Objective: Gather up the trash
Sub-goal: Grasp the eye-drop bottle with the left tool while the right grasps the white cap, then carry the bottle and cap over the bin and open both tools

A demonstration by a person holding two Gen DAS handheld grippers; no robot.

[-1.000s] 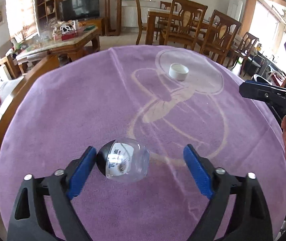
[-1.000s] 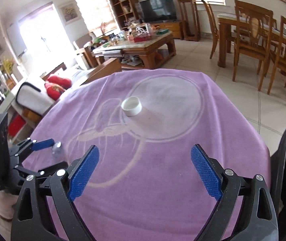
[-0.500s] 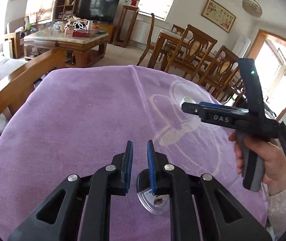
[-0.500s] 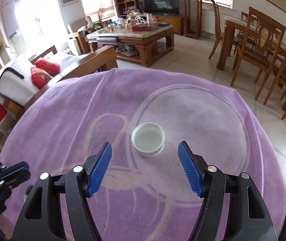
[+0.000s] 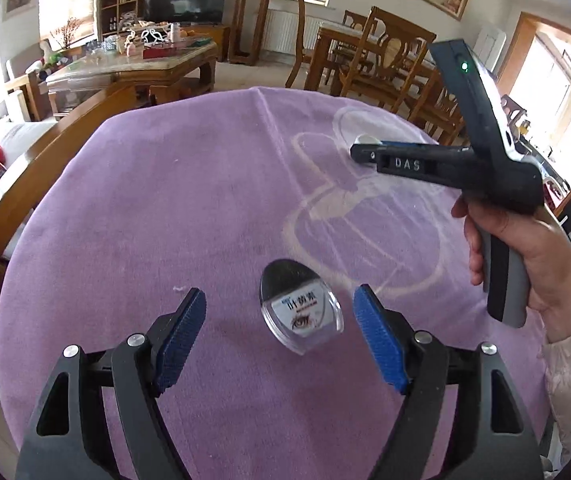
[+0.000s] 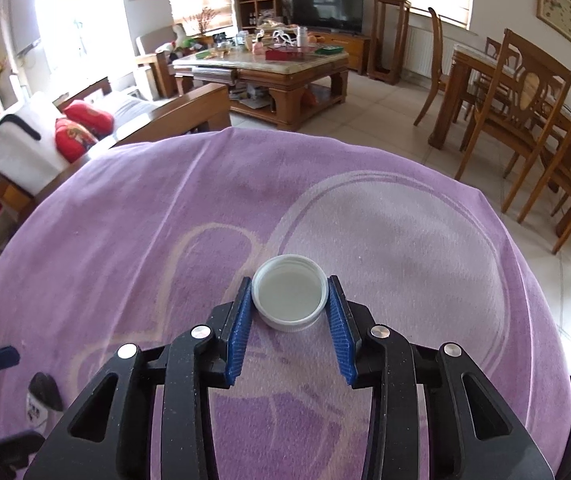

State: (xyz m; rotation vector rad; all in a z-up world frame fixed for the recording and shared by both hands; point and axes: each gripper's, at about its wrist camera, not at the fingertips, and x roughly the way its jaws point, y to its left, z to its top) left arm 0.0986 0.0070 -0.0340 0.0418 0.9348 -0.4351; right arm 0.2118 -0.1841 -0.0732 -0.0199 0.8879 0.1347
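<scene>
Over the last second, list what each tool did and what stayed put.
The left tool had shut beside the small bottle and reopened without gripping it. The right tool moved forward and closed on the white cap. The purple cloth did not move.

purple cloth, small bottle, white cap

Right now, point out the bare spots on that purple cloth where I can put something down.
Widest bare stretch: the purple cloth left of the clear bottle, out to the wooden sofa rail. Also bare: the far part beyond the white cap, toward the cloth's edge. Crowded: around the right gripper, closed on the cap, and between the left gripper's open blue pads.
</scene>
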